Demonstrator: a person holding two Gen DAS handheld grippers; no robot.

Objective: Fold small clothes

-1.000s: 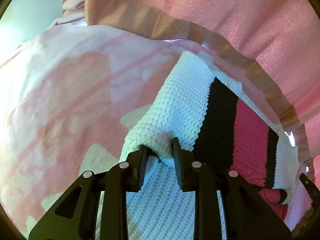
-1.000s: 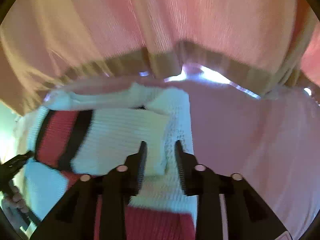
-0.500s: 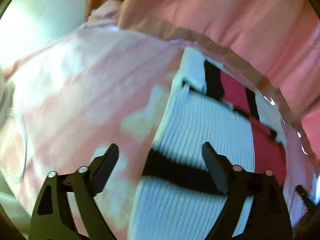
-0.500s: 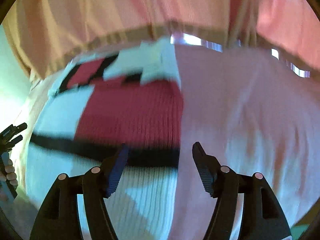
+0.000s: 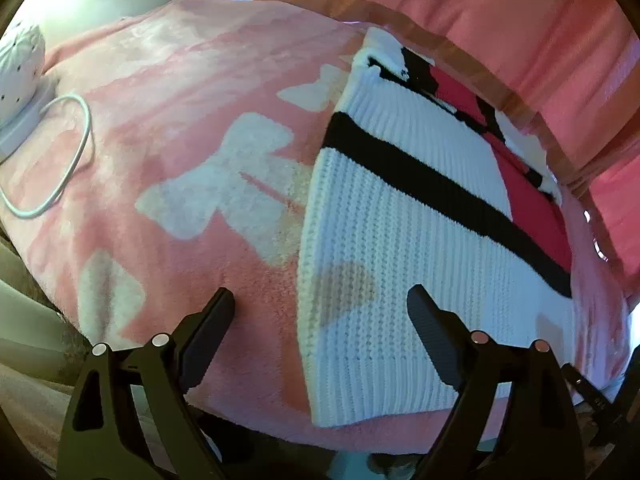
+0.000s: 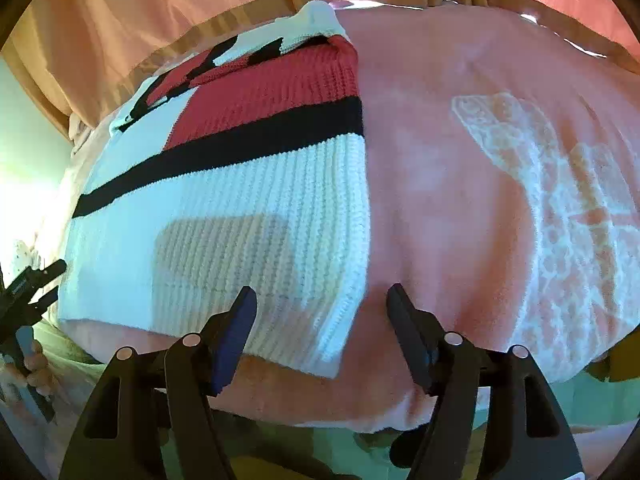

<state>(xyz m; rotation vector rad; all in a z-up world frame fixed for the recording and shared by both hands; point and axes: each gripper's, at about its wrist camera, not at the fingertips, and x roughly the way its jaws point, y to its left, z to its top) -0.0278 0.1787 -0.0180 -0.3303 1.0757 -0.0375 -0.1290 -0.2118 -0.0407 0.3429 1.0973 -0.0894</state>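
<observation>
**A:** ok so both tongs. The left gripper [image 5: 320, 300] has its jaws spread wide, nothing pinched, hanging over the near left edge of the knit sweater [image 5: 400, 240]. The right gripper [image 6: 322, 300] is a bit less wide; its jaws have just been opening, empty too, straddling the sweater's near right corner without touching it.

**B:** and the sweater itself?

**A:** One of them, lying folded flat on the pink blanket [image 5: 160, 80] with white bows. White ribbing nearest, one black stripe across, red block behind, more folded white/black/red bits at the far end by the pink curtain [image 5: 500, 12].

**B:** any logos or text?

**A:** None I can read in either view.

**B:** differences between cams?

**A:** The left view has a white dotted round thing [image 5: 18, 60] plus one looped white cable [image 5: 60, 152] at the blanket's left edge. The right view instead catches the other gripper with fingers [image 6: 36, 364] round its handle, far left.
</observation>
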